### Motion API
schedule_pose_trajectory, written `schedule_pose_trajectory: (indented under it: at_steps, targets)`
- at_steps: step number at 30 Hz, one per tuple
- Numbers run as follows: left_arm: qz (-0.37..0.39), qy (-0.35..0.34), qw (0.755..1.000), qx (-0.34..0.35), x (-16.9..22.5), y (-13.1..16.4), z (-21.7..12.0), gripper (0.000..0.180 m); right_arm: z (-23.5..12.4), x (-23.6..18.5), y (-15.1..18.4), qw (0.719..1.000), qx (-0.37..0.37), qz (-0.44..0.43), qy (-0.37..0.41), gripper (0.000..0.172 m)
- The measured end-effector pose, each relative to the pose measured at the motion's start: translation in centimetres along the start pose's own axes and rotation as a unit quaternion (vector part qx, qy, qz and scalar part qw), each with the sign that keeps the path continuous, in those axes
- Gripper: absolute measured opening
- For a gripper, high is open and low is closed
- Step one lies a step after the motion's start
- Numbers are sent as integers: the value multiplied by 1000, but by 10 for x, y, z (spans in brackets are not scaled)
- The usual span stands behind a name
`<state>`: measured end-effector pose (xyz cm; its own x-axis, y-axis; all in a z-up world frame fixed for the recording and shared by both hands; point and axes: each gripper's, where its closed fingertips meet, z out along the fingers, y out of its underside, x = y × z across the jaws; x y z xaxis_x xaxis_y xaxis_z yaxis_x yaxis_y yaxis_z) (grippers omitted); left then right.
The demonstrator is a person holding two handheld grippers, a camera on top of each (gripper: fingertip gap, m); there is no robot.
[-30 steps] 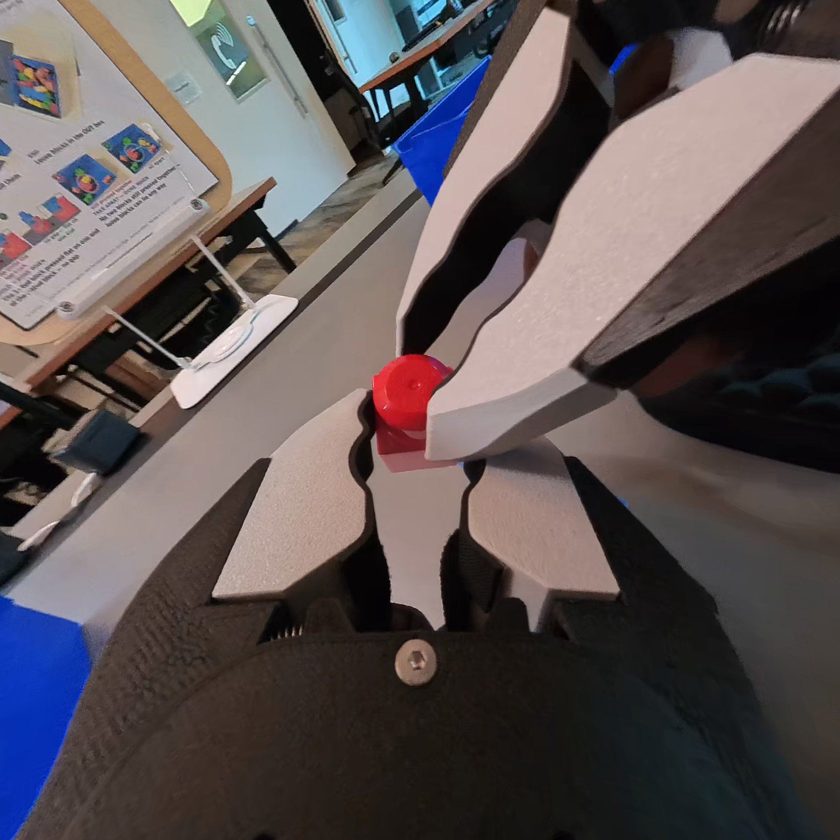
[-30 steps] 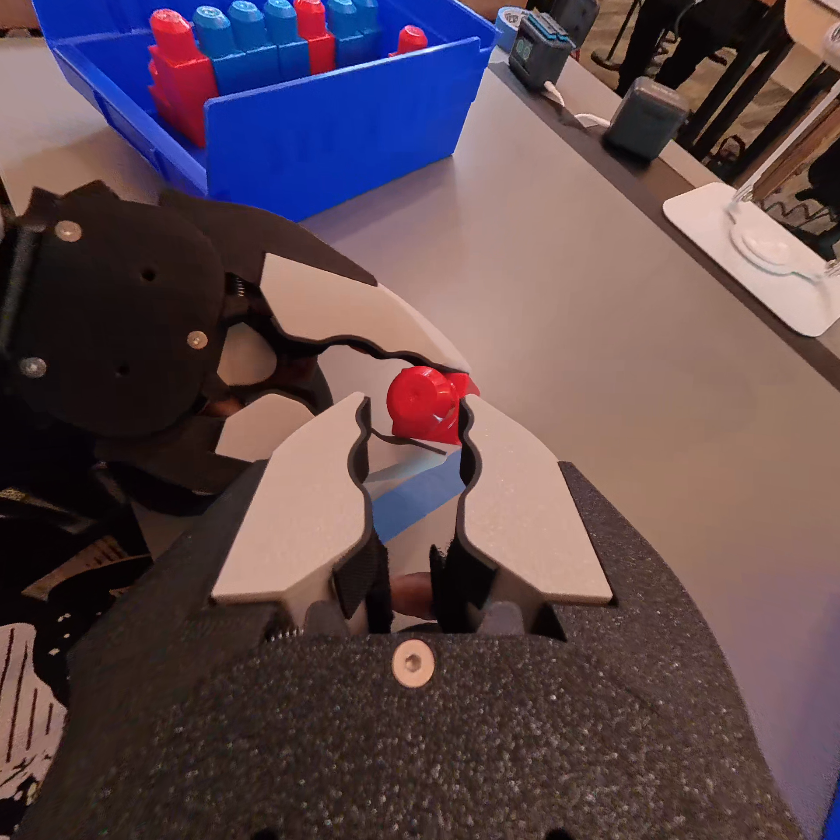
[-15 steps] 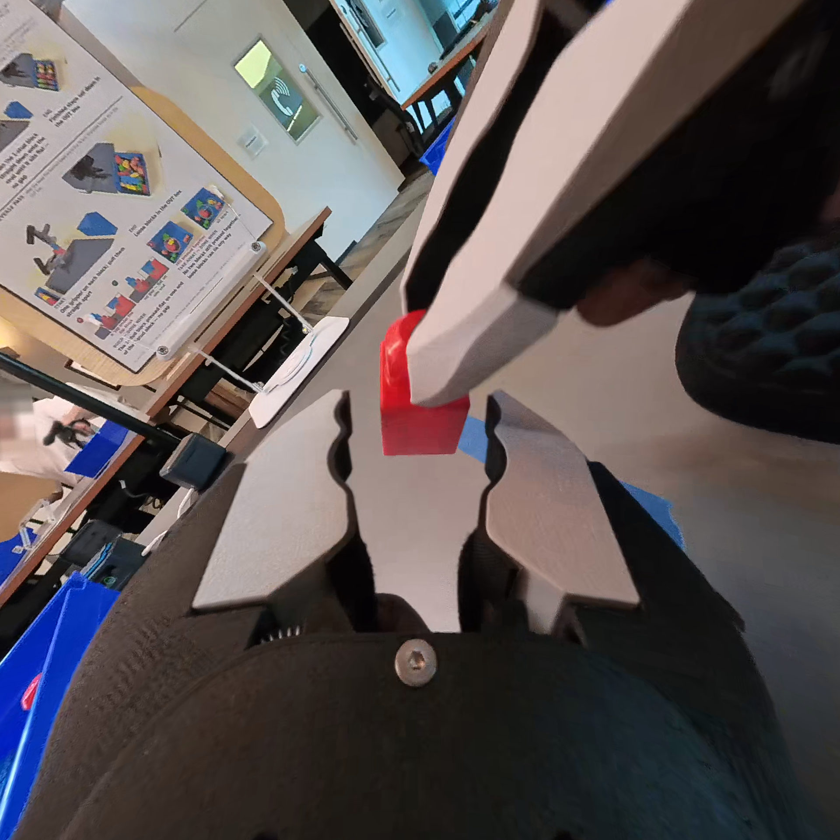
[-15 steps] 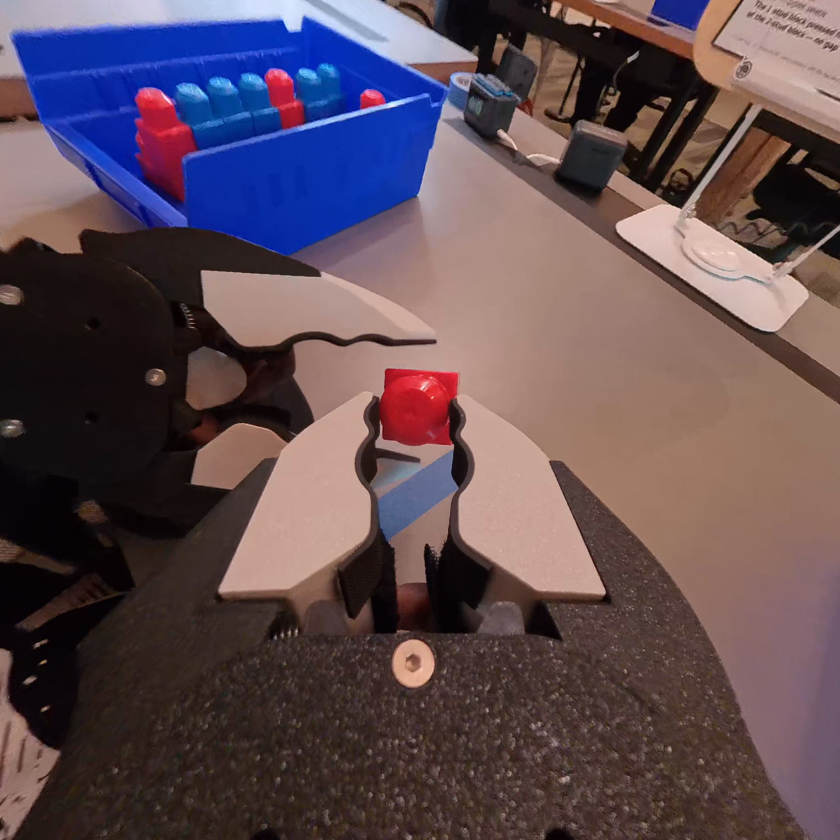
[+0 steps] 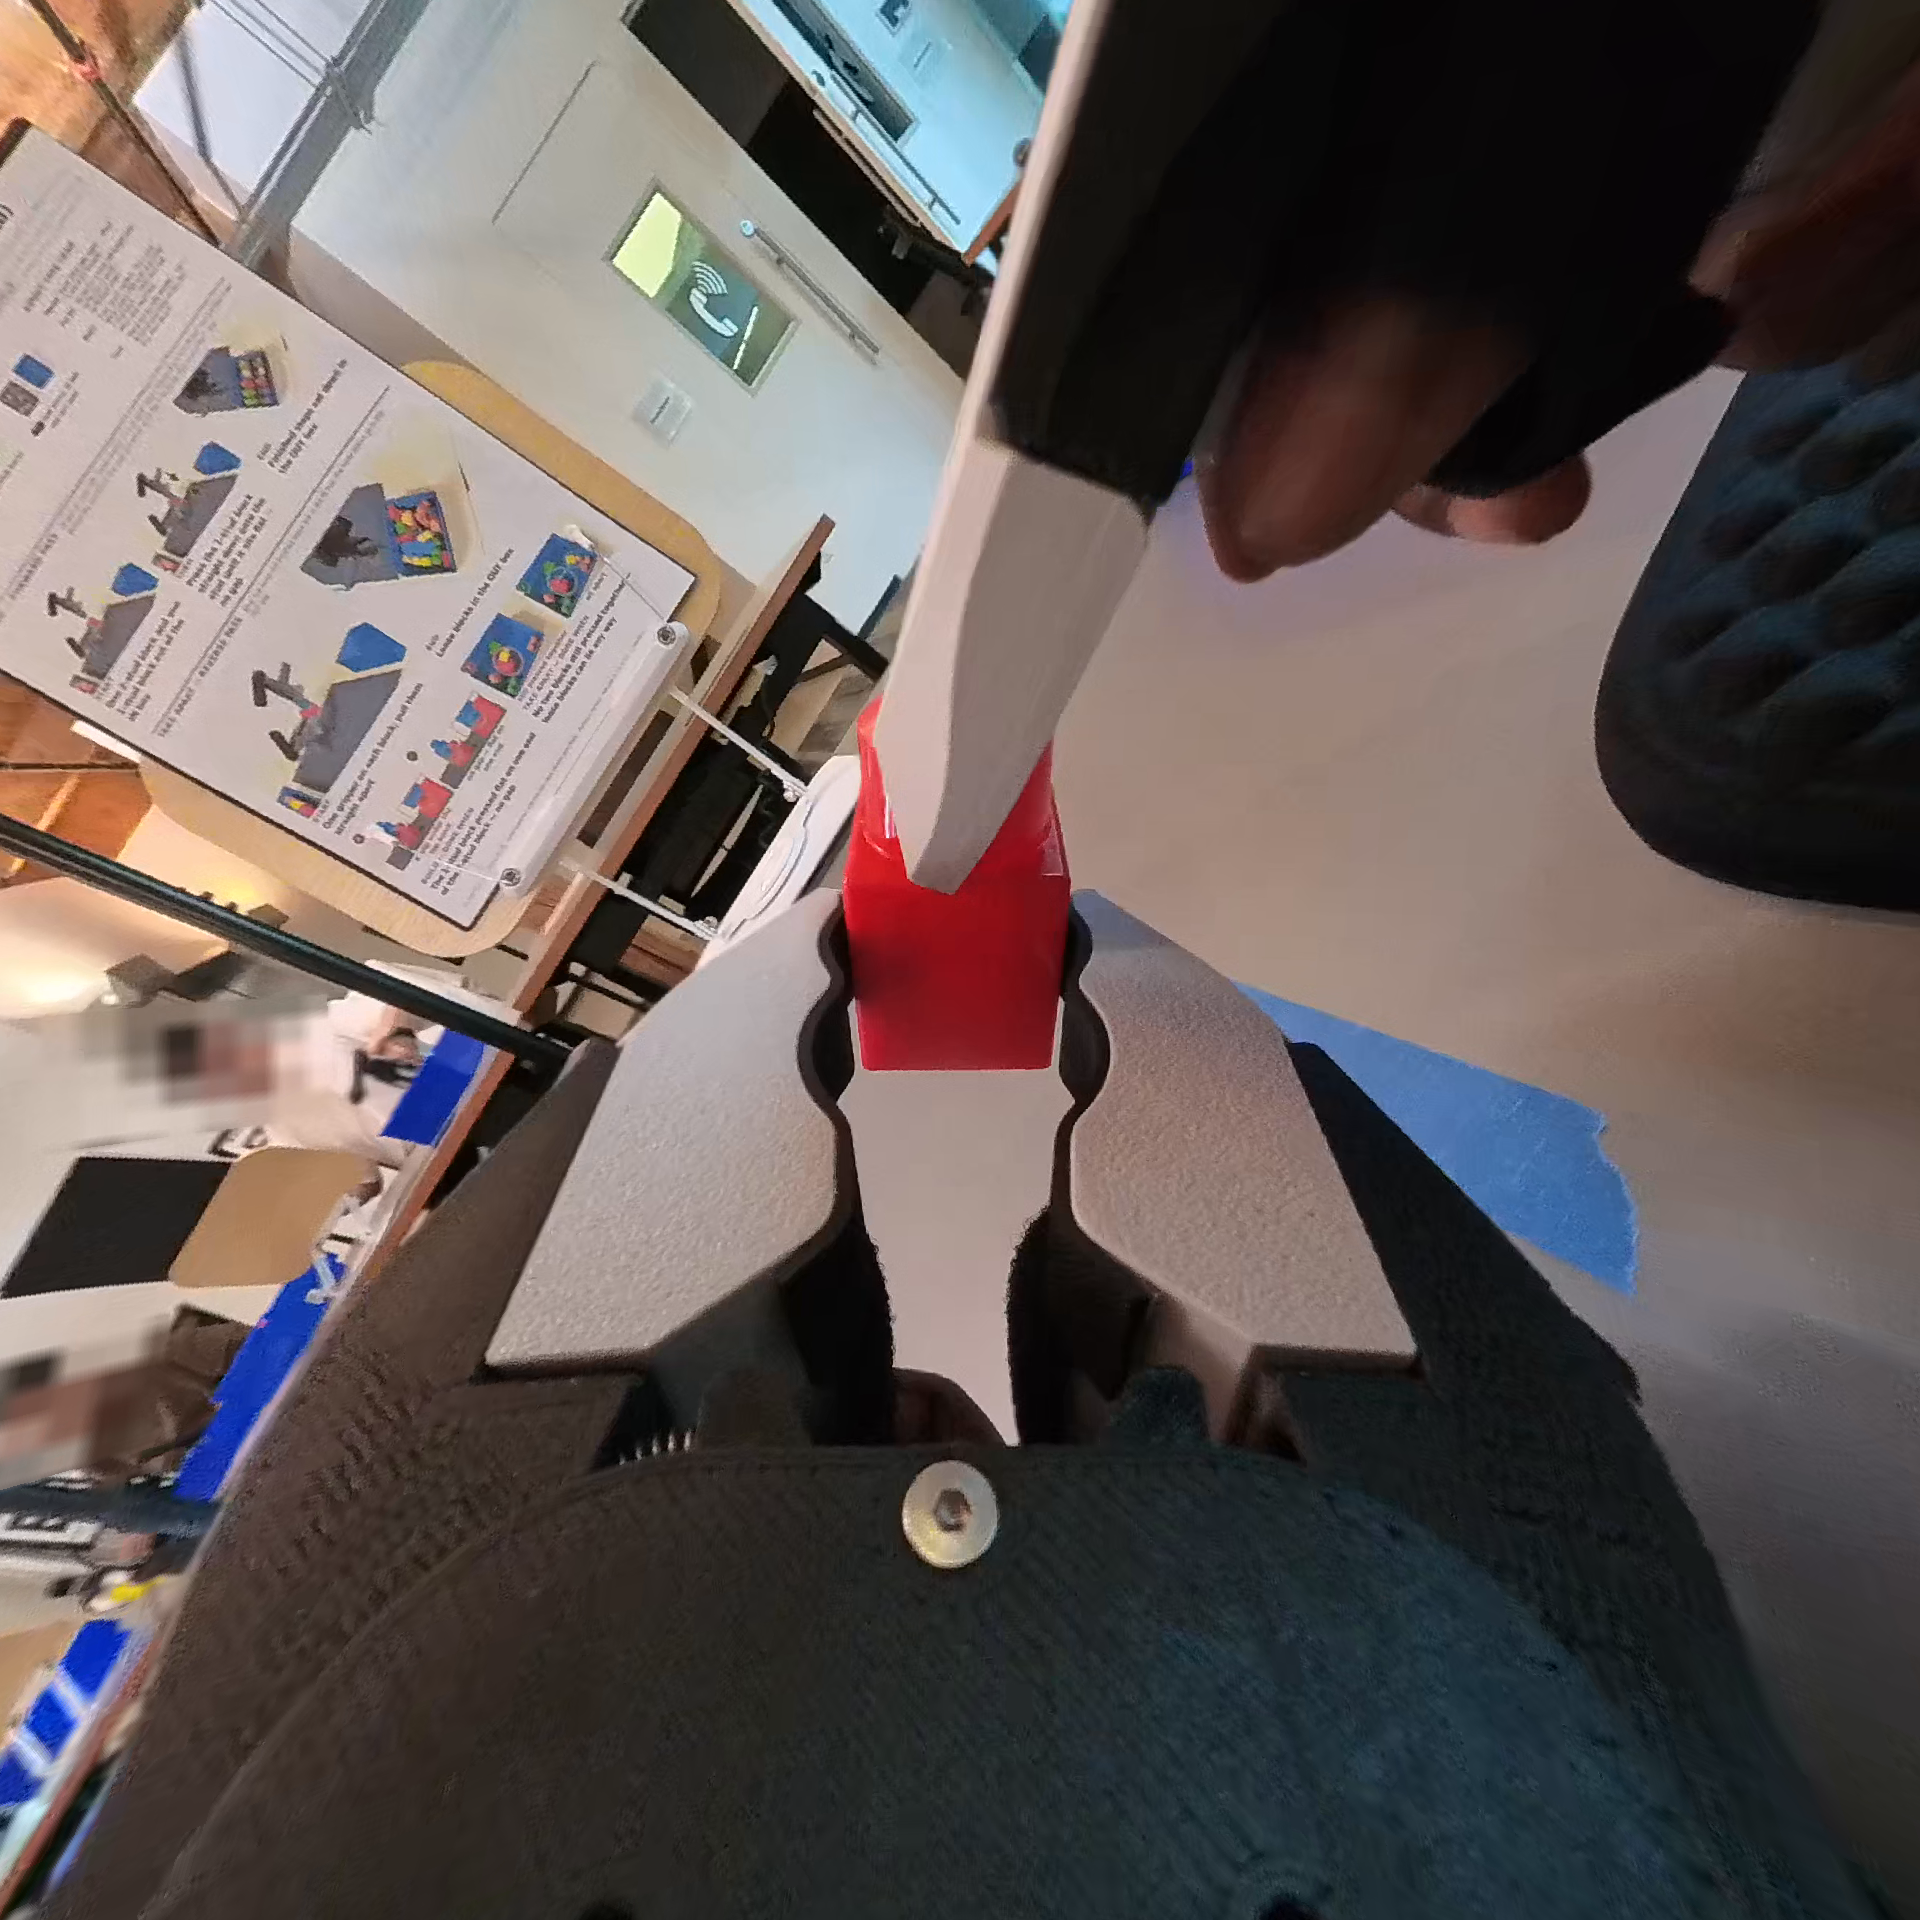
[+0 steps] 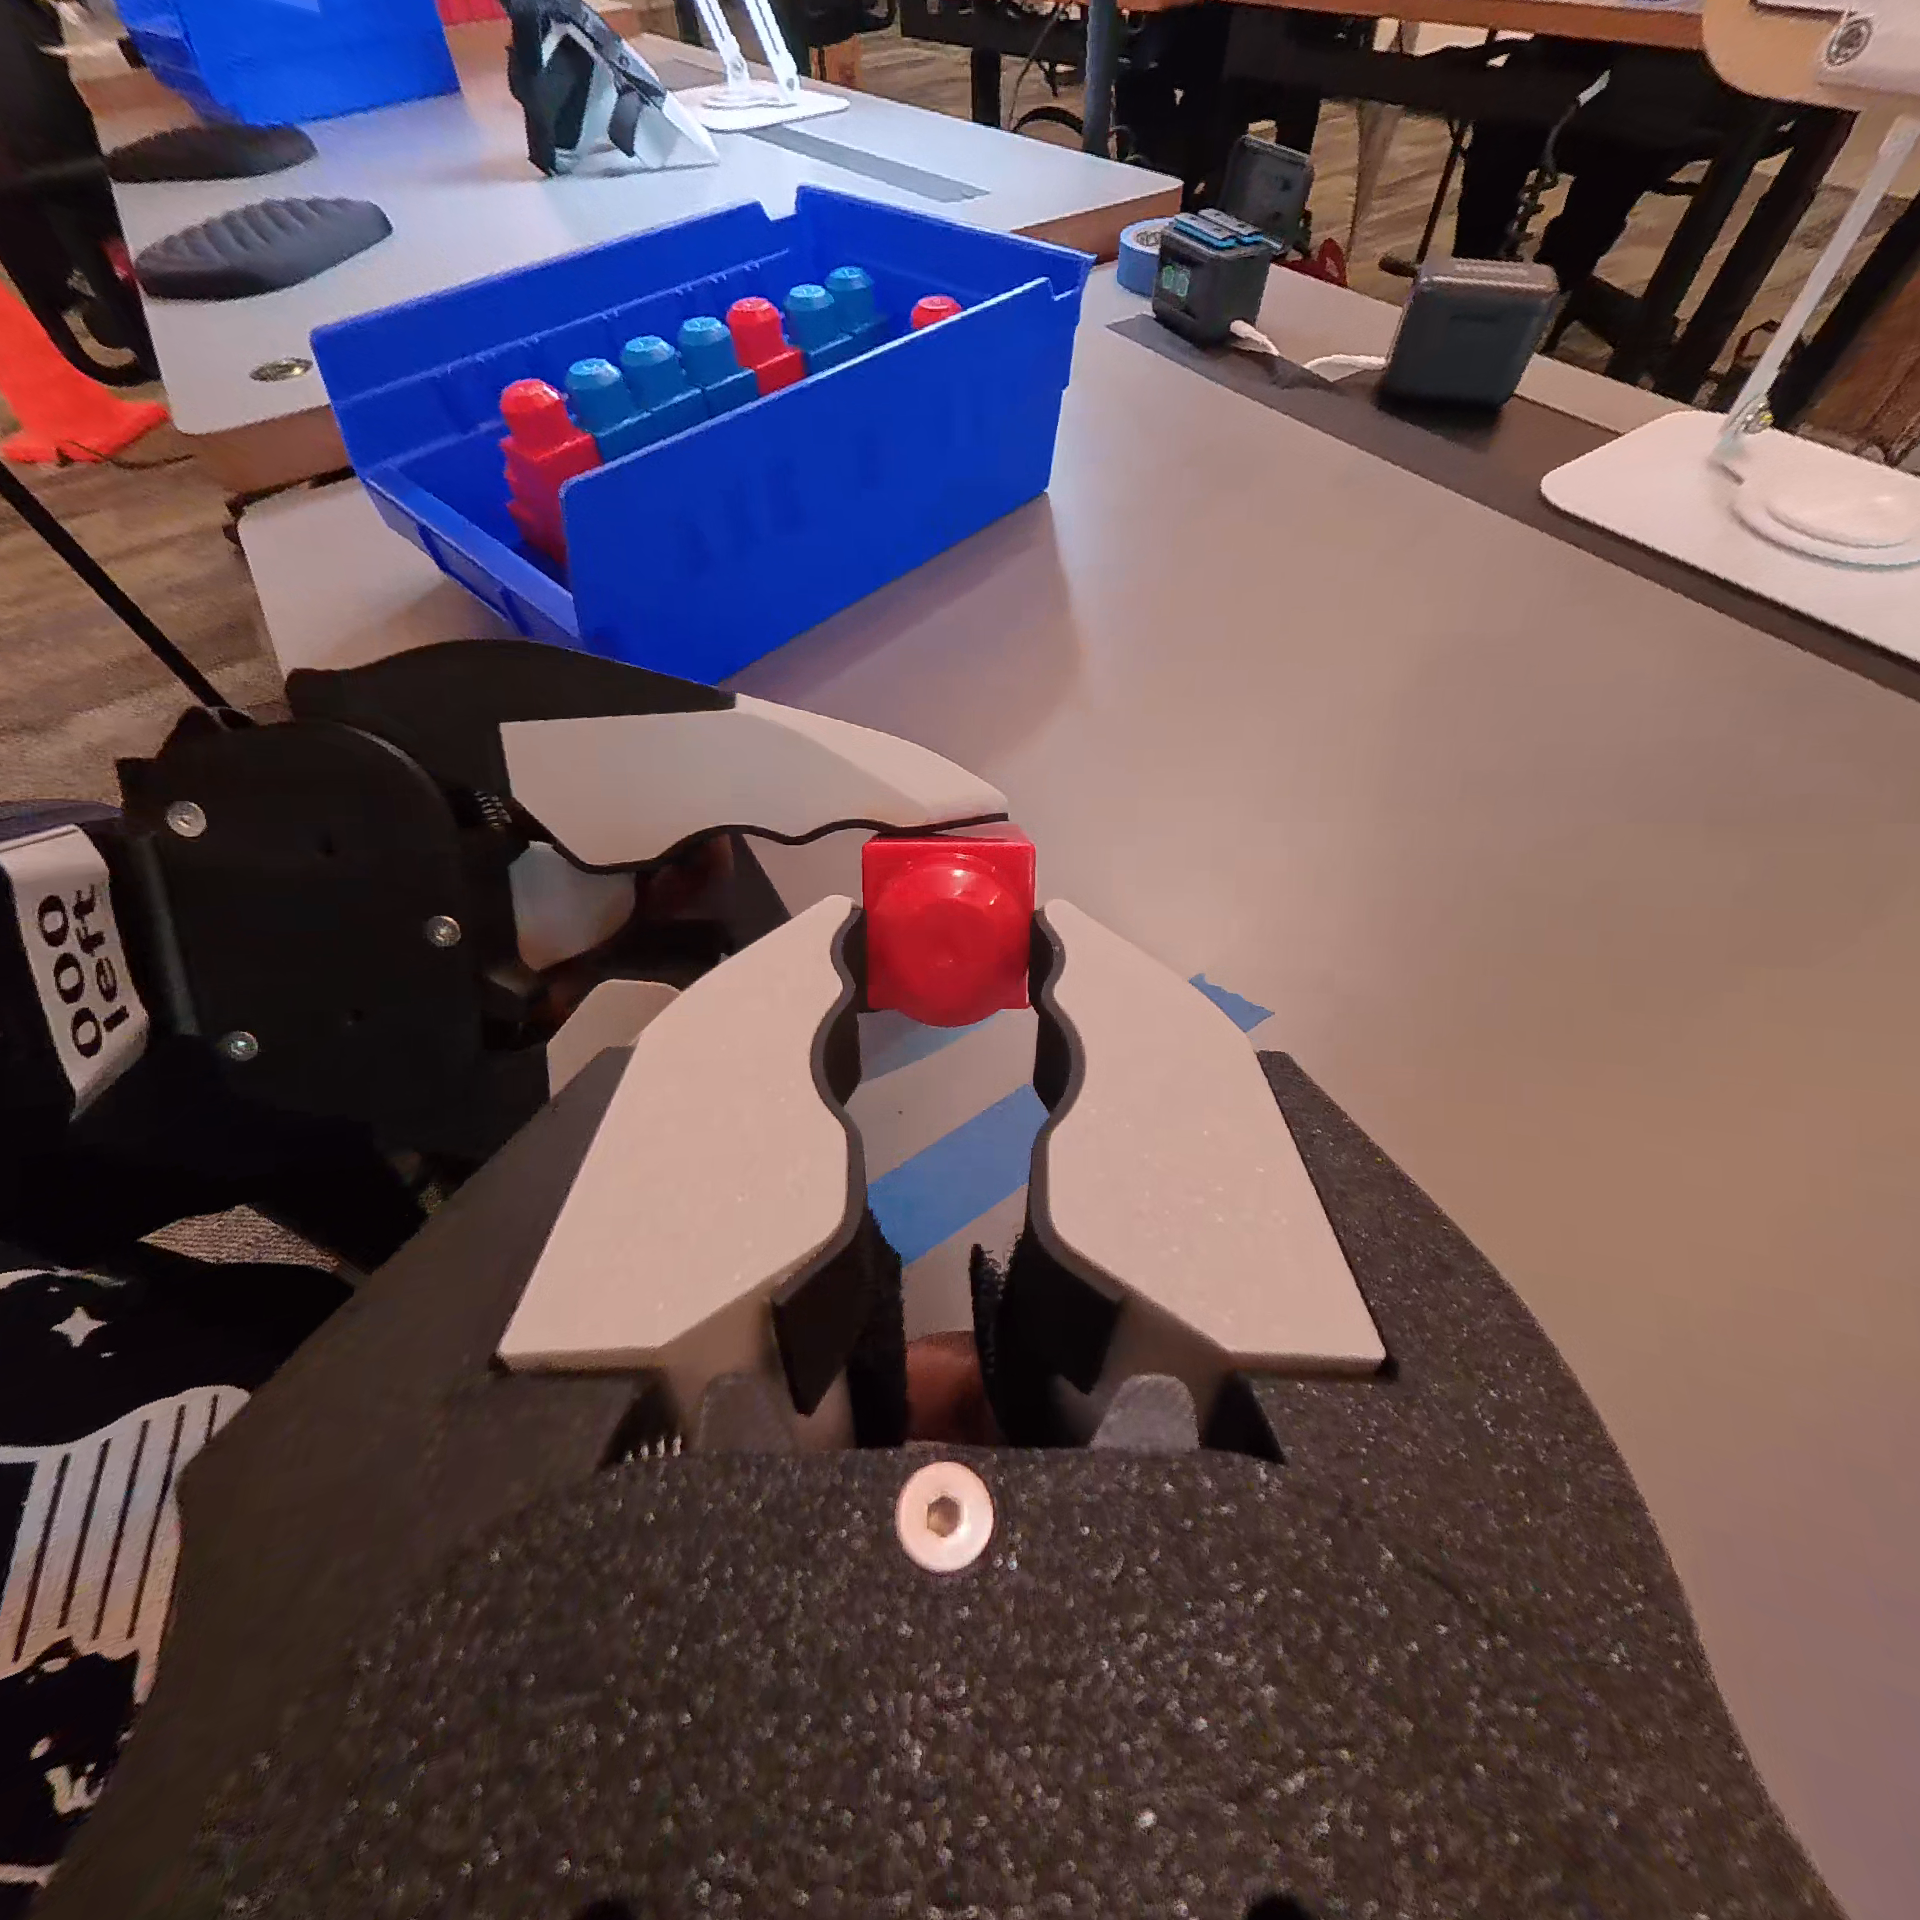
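Closing since the earlier frame – left gripper (image 5: 956,966) now pinches the red block (image 5: 951,987) | block: square body, rounded stud, held above the grey table (image 6: 1403,831) | right gripper (image 6: 945,951) – pads pressed on its sides

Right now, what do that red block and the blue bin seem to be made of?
Red block: likely hard moulded plastic; glossy, with highlights on its rounded stud. Blue bin: likely rigid plastic too; smooth, thin moulded walls with a slight sheen.

Two grippers (image 6: 948,940) (image 5: 956,971) — one held red block (image 6: 948,935), one blue bin (image 6: 810,540), two blue tape strips (image 6: 951,1174).
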<state>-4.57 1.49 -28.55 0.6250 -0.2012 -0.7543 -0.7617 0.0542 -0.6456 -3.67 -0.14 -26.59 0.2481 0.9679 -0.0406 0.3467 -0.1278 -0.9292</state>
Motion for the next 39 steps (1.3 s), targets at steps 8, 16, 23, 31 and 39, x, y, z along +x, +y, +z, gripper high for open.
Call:
schedule_pose_trajectory:
  at_steps: [8,16,23,31,39]
  targets:
    - [-284,133,944,103,-7,-12,-7,55,-61,60,-12,997,-27,-28,66,29]
    - [-407,173,883,159,-23,-15,-13,55,-224,214,10,939,-188,32,287,30]
    - [-393,171,891,149,-19,-14,-11,54,-237,266,96,893,-314,160,281,29]
    - [-404,173,885,153,-21,-13,-11,54,-222,263,138,870,-374,192,258,29]
    - [-403,174,886,151,-20,-13,-11,54,-215,262,153,857,-395,205,258,29]
